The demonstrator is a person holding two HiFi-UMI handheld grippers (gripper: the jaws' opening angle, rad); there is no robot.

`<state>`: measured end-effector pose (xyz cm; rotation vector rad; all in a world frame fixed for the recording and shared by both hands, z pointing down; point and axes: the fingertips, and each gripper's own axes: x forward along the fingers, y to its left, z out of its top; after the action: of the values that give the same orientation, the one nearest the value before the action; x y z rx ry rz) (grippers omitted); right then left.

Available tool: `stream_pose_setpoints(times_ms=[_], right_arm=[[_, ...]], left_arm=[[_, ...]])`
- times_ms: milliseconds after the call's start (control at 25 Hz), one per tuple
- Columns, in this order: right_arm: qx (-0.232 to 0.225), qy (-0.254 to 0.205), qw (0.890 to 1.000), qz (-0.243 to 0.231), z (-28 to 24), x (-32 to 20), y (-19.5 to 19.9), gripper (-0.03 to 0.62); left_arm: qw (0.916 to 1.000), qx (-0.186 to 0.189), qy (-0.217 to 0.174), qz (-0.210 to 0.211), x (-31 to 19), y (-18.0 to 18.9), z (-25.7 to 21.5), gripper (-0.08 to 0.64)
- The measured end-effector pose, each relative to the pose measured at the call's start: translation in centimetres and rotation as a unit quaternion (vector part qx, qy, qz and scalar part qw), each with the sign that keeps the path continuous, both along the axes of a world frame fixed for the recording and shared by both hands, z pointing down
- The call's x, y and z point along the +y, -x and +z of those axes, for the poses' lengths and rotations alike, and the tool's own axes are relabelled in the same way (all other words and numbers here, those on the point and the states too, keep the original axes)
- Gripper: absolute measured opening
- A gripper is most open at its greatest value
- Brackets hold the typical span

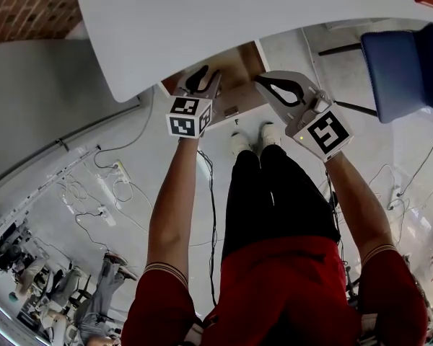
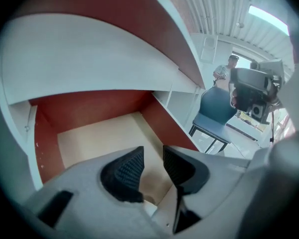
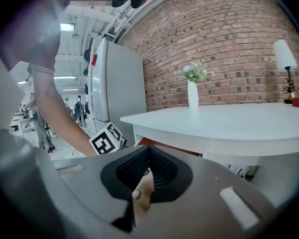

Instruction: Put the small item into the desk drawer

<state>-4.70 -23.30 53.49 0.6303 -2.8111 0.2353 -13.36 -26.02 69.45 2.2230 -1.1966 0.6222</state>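
Hovering left tongs (image 1: pixel 200 78) angled over drawer (image 1: pixel 239 62)

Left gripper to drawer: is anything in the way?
Nothing visible. The drawer stands pulled out from under the desk, its floor showing beyond the open, empty jaws of the left gripper. The small item can't be made out.

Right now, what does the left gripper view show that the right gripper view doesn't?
Only the left gripper view: the open drawer's tan floor, the left gripper's jaws apart with nothing gripped, and a blue chair. Only the right gripper view: brick wall, vase, lamp, and the right gripper with a tan sliver between close-set jaws. Both: the white desk.
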Motion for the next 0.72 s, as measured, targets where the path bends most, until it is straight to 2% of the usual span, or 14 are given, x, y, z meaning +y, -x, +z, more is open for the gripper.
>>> stream_pose_setpoints(times_ms=[160,320,520,720], right_arm=[[-0.006,-0.001,1.0,0.0,-0.8,0.4,0.5,0.008],[-0.015,0.001,1.0,0.004,-2.2,0.9,0.8,0.008],[-0.025,0.003,1.0,0.005,-4.9,1.9,0.7,0.008],[-0.034,0.015,0.999,0.02,-7.5,3.5,-0.1,0.008]], left_arm=[[0.9995,-0.004,-0.031,0.003,0.7,-0.5,-2.6,0.07],[0.9971,0.017,-0.074,-0.003,1.6,-1.2,-6.9,0.0],[0.9911,0.05,-0.123,-0.017,2.8,-2.5,-13.9,0.0],[0.983,0.066,-0.171,-0.018,4.6,-4.2,-20.4,0.0]])
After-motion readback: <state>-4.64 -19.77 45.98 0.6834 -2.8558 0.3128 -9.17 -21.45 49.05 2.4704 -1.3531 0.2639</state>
